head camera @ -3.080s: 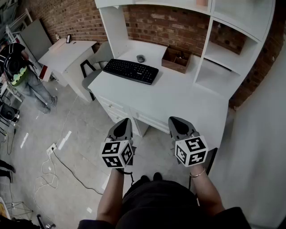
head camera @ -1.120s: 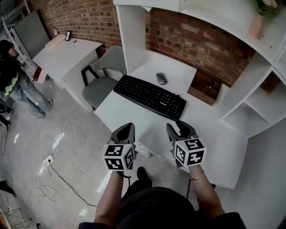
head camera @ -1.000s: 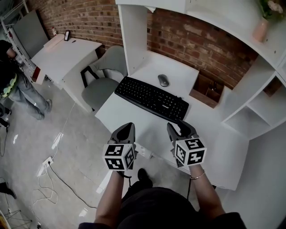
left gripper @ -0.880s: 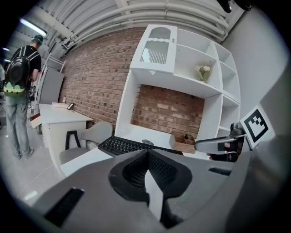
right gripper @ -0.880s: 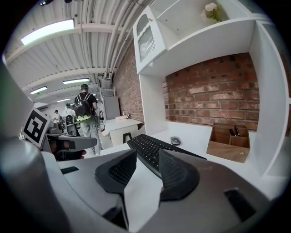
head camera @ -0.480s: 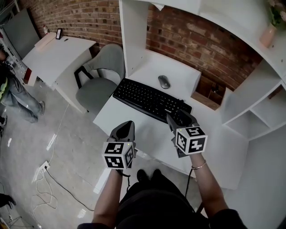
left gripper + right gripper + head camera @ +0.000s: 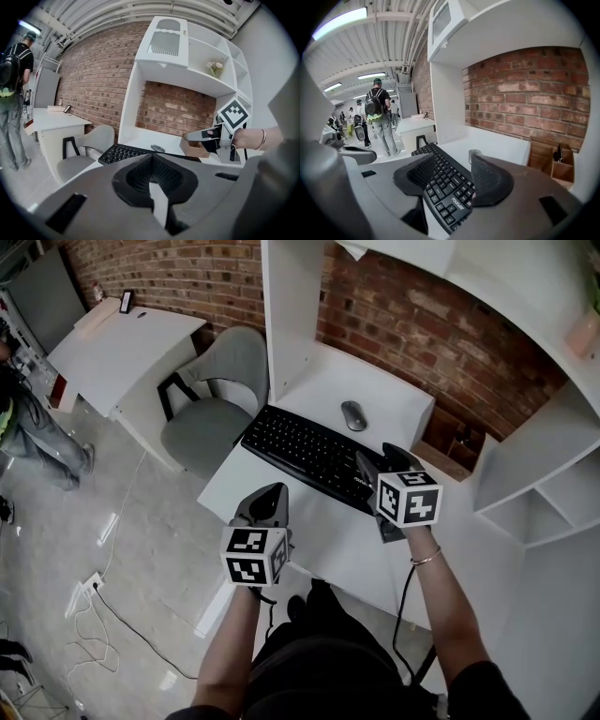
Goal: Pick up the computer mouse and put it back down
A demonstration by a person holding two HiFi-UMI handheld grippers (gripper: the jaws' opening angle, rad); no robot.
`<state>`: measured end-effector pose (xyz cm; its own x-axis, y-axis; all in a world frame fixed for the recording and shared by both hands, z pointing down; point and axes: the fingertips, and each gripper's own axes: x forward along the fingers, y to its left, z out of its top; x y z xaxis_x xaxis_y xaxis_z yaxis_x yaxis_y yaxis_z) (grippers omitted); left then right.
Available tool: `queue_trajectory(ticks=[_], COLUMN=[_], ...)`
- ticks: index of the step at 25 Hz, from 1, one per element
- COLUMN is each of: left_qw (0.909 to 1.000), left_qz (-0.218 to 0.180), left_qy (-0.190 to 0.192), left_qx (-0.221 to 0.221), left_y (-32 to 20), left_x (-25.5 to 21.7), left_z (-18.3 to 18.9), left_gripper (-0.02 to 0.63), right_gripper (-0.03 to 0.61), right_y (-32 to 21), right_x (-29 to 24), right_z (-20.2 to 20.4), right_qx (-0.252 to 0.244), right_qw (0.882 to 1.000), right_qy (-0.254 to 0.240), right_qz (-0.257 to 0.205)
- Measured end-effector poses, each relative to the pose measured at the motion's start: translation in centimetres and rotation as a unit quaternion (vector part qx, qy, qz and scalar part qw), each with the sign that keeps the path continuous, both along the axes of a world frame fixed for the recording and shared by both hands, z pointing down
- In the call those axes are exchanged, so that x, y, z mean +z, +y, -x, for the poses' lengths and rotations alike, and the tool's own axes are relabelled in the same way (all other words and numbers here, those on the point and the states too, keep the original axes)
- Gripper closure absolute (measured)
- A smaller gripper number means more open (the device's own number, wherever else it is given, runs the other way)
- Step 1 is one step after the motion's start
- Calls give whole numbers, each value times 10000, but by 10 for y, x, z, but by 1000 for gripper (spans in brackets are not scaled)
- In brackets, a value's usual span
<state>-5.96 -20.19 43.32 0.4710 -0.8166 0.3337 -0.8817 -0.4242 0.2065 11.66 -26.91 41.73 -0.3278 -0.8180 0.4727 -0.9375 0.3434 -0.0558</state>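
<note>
Both tools have moved forward since the earlier head view, where they hung short of the counter (image 7: 398, 401); the right tool (image 7: 380, 461) led and now sits above the near right end of the keyboard (image 7: 302, 448), while the left tool (image 7: 266, 501) is only at the counter's near edge. Right tool jaws are apart and opening, with nothing gripped; its own view shows only keyboard keys through the gap. Left tool jaws are together and empty, so it looks like a bystander for this task. The computer mouse (image 7: 353, 415) is untouched, lying on the counter just beyond the keyboard's far edge, well apart from both tools, with the wooden box (image 7: 456, 448) off to its right and the brick back wall behind. Judgement: this is the reach phase and the pick has not started. Main risk is the keyboard, which lies directly between the right tool and the mouse; a low, shallow approach could drag the lower jaw across the keys or shove the keyboard into the mouse. Second risk: the mouse shell is rounded and smooth, so an off-centre or high pinch could squirt it out sideways or toward the wall. Third: overshooting to the right could clip the wooden box.
</note>
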Motion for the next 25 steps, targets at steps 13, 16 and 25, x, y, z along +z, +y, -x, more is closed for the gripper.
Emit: queue_trajectory(ticks=[13,16,25], left_qw=[9997,9996,9994], left_qz=[216,276,290], left_qy=[18,-26,-36], left_qx=[-75,-95,-169], left_y=[-60,-74,-101], left_x=[13,16,18], left_z=[-16,-17,-31], left_gripper=[604,604,604], right_gripper=[347,344,320], right_y=[-104,-125,-169], right_x=[32,45,93], right_z=[-5,-7,-9], right_qx=[-193,-150,-302], right_qw=[9978,9966,9905], right_qy=[397,515,822], right_qz=[489,625,1057])
